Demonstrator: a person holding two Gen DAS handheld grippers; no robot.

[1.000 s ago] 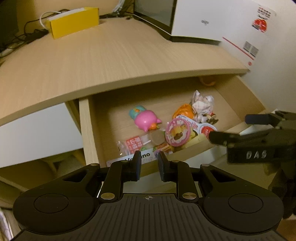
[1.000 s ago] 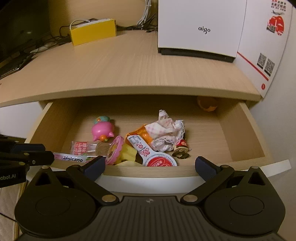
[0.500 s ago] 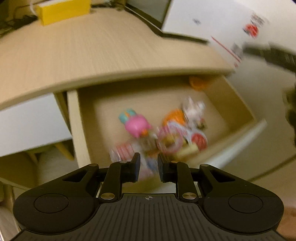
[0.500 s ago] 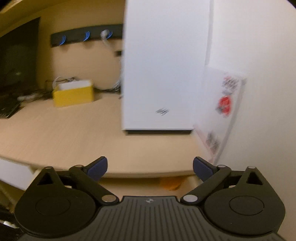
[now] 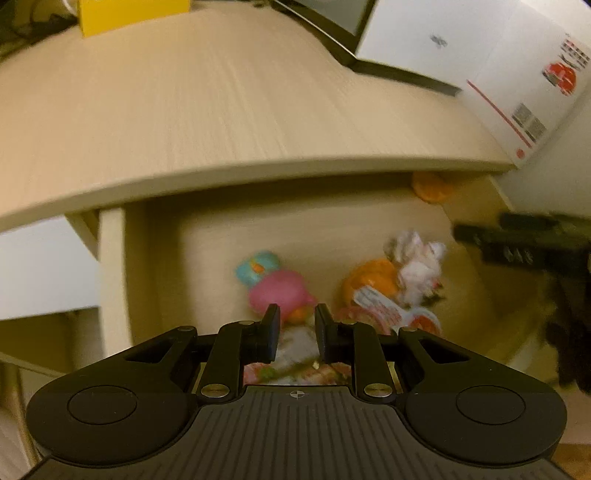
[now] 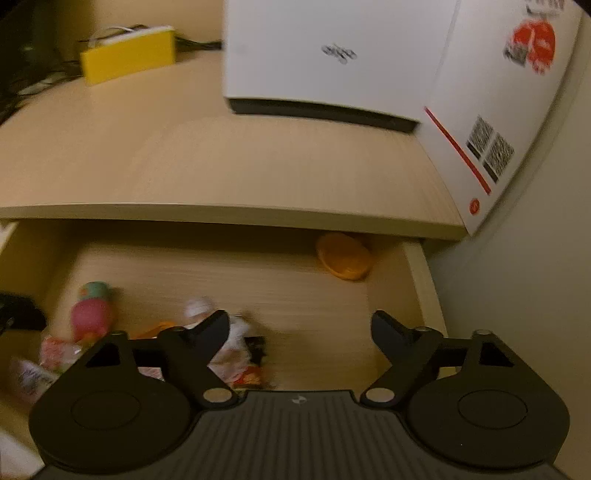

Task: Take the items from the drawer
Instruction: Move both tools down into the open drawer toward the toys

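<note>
Now left gripper (image 5: pixel 296 326) narrowly parted, empty; right gripper (image 6: pixel 300 325) closing, empty; drawer (image 6: pixel 421 280) open.

Drawer (image 6: pixel 421 280) & desk top (image 5: pixel 221 103): pale matt wood-grain laminate. Pink toy (image 5: pixel 279 291): smooth glossy plastic. Yellow box (image 6: pixel 129 55): matt card. Both grippers: matt black plastic, metal screws.

Both cams ride the grippers, looking steeply down & fwd at the open drawer (image 5: pixel 110 266) under the desk top (image 5: pixel 221 110). Left wrist cam sits close over the drawer's left-front part, angled toward its right side; the right gripper (image 5: pixel 517 240) shows at its right edge. Right wrist cam sits over the drawer's (image 6: pixel 421 280) right-front part, facing its back. Shared: drawer inside w/ pink toy (image 5: pixel 280 291) (image 6: pixel 90 314), orange bowl (image 5: pixel 432 186) (image 6: pixel 345 256), desk top (image 6: pixel 221 158), yellow box (image 5: pixel 133 14) (image 6: pixel 127 59), white box (image 5: pixel 461 48) (image 6: pixel 332 55).
</note>
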